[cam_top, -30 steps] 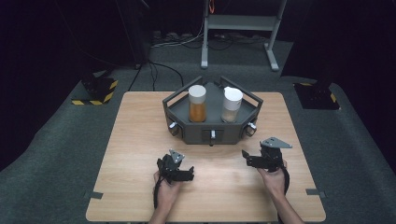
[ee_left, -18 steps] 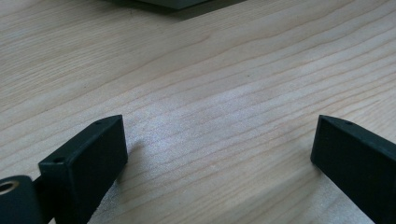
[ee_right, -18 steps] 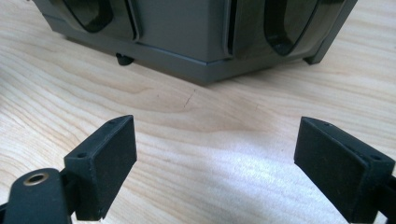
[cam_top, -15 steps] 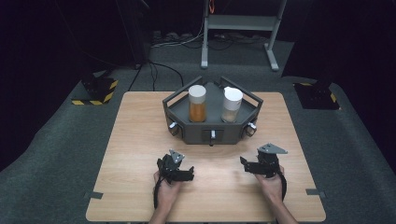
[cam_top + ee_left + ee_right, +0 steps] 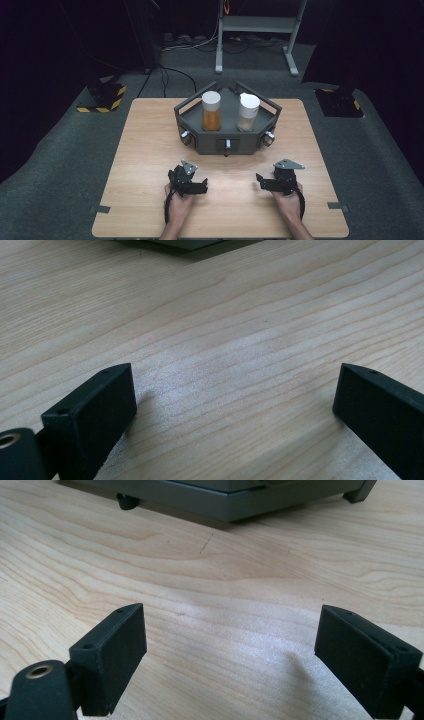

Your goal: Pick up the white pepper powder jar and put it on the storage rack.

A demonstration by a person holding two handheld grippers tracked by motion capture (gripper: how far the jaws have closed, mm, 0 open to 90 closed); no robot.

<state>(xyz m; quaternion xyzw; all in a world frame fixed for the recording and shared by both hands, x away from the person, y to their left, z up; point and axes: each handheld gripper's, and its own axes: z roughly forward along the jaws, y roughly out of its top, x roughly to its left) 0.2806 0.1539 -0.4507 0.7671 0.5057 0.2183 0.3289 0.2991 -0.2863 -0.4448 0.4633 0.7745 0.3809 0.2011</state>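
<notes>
- Left gripper (image 5: 200, 184): jaws stand wide apart with nothing between them; in the left gripper view (image 5: 235, 405) only bare wood lies in the gap.
- Right gripper (image 5: 262, 181): jaws likewise spread and empty; the right gripper view (image 5: 231, 652) shows bare wood between them and the holder's base edge (image 5: 225, 502) at 12 o'clock, well apart.
- Both grippers rest low over the table's (image 5: 150, 150) near half, the left at about 7 o'clock from the table's middle, the right at about 5 o'clock, each in a hand entering from the near edge.
- Holder (image 5: 227, 141): a grey angular tray at 12 o'clock from the grippers, on the far half of the table.
- Orange jar (image 5: 211, 112): upright in the holder's left side, white lid on.
- Pale jar (image 5: 248, 113): upright just beside it at 3 o'clock, also capped, apart from both grippers.
</notes>
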